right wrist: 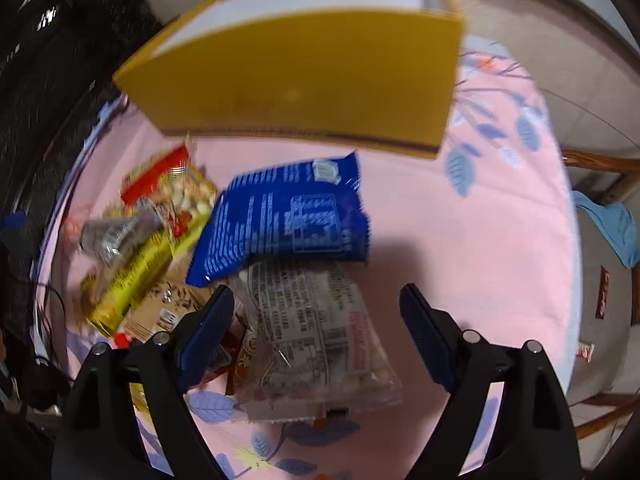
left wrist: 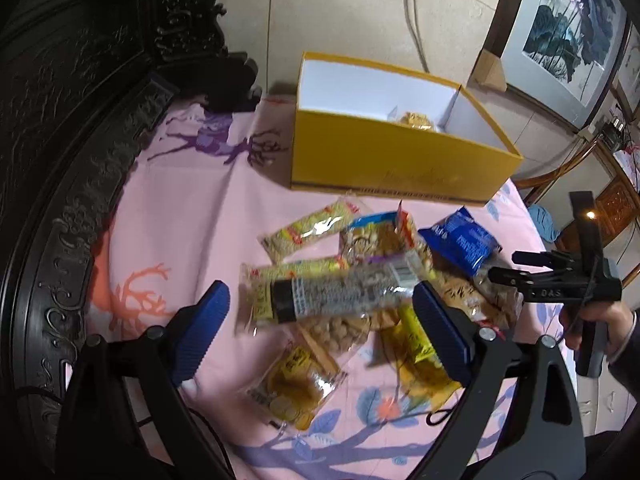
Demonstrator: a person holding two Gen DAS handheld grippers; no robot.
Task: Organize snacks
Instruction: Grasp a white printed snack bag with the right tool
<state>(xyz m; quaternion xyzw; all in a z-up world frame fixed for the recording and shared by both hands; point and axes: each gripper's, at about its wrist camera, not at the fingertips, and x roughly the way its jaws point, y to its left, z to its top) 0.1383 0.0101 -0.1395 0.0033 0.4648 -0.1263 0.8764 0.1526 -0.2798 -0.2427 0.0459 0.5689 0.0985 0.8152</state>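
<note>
A pile of snack packets [left wrist: 360, 280] lies on the pink cloth in front of an open yellow box [left wrist: 396, 156] that holds one yellowish snack [left wrist: 416, 120]. My left gripper [left wrist: 320, 324] is open just over the pile, above a clear packet with a black end [left wrist: 344, 292]. My right gripper [left wrist: 516, 268] appears at the pile's right edge in the left wrist view. In the right wrist view the right gripper [right wrist: 316, 320] is open above a clear nut packet [right wrist: 316, 340], with a blue packet [right wrist: 284, 220] beyond it and the yellow box [right wrist: 304, 80] behind.
A dark carved wooden backrest [left wrist: 72, 140] runs along the left. The pink patterned cloth [left wrist: 192, 216] ends at the right, beside wooden chairs [left wrist: 608, 200]. A framed painting [left wrist: 568, 32] leans on the wall behind the box. A cable [left wrist: 208, 432] lies near the front.
</note>
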